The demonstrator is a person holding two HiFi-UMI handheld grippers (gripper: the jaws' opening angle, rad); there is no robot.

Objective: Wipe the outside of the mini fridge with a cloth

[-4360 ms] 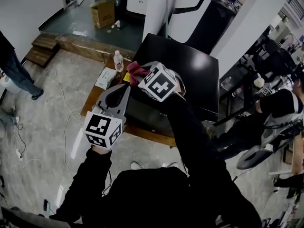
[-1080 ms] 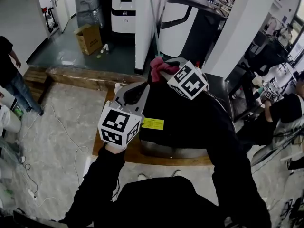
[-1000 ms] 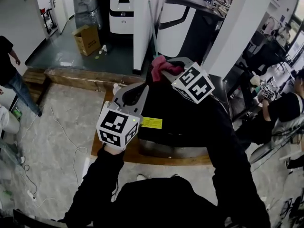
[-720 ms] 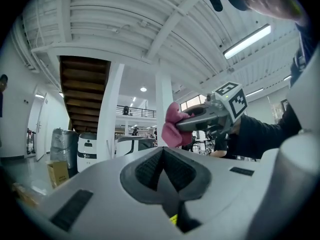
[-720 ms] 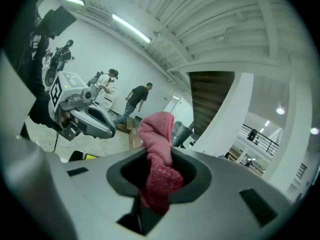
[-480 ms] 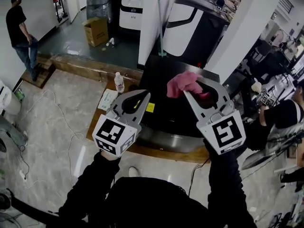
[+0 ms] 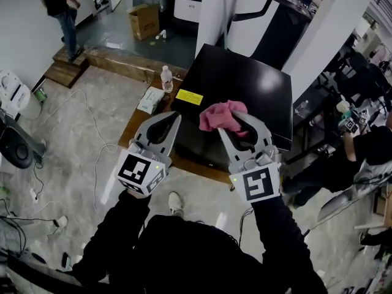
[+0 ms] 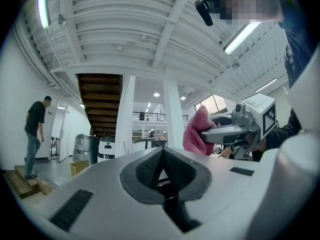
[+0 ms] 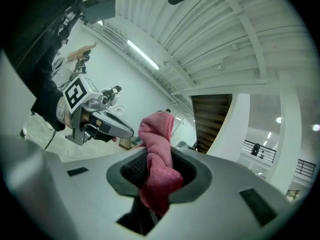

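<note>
The black mini fridge (image 7: 245, 84) stands on a low wooden platform (image 7: 133, 122), and its glossy top carries a yellow label (image 7: 190, 97) near the left front corner. The right gripper (image 7: 228, 127) is clenched on a pink cloth (image 7: 220, 115); in the right gripper view the cloth (image 9: 156, 164) is pinched between the two jaws and its free end stands up above them. In the head view the cloth lies over the front part of the fridge top, but I cannot tell if it touches the surface. The left gripper (image 7: 173, 117) is at the left front corner of the fridge, just beside the right one; its jaws are pressed together and there is nothing between them, as the left gripper view (image 8: 162, 151) shows. A water bottle (image 7: 166, 78) and a white packet (image 7: 150, 100) are on the platform at the left side of the fridge. Behind the fridge, well apart, there is a cardboard box (image 7: 144, 20) on the floor, and a person (image 7: 61, 5) stands to the left of it
</note>
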